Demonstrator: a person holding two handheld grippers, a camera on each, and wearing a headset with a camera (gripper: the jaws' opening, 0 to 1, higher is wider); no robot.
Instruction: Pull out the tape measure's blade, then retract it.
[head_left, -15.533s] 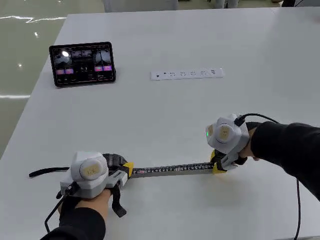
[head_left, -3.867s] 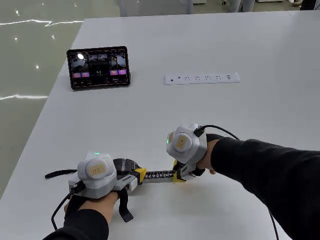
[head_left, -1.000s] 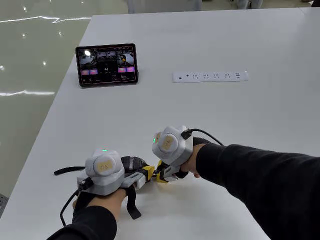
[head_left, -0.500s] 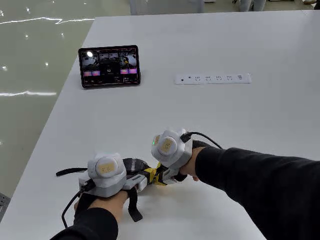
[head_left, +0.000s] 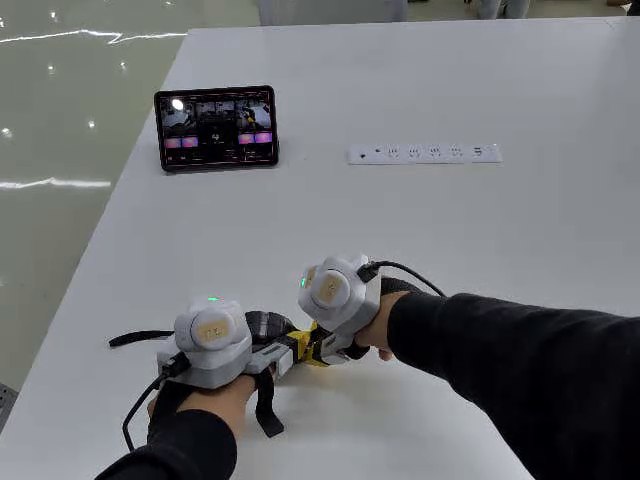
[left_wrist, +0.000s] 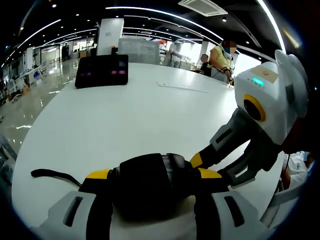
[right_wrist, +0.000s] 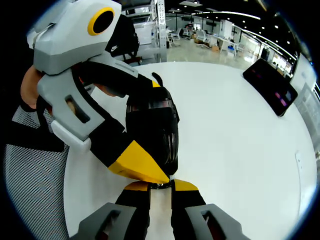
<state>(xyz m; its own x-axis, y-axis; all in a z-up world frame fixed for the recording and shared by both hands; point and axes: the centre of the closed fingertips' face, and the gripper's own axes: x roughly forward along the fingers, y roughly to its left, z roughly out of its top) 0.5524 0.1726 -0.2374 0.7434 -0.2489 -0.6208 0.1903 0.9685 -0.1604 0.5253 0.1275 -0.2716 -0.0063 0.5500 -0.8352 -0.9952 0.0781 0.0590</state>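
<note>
— At the near edge of the counter (head_left: 400, 230), where do we have the tape measure (left_wrist: 150, 195)?

— Down on the white top, clamped in the left tool (left_wrist: 152, 174). Its yellow-tipped jaws close on the black case (right_wrist: 152, 125) from either side, and the wrist strap (left_wrist: 50, 175) trails loose behind it.

— And the right tool (right_wrist: 161, 186)?

— Right up against the mouth of the case, jaws drawn almost together. We judge they pinch the hook (right_wrist: 160, 185) at the blade's end, though so little of it shows that we cannot be certain. Hardly any blade is out, so we take the retraction as all but finished.

— How do we expect it to handle?

— The case looks hard, rounded and compact, so we hold it across its broad flanks, where the jaws have flat purchase. The blade is likely thin spring steel: stiff along its length, quick to kink if bent sideways, and eager to snap home. We would take it only by the hook and feed the last bit in slowly.

— Anything in the way?

— No. The tablet (head_left: 216, 127) and power strip (head_left: 423, 153) sit well apart, far across the counter.
</note>
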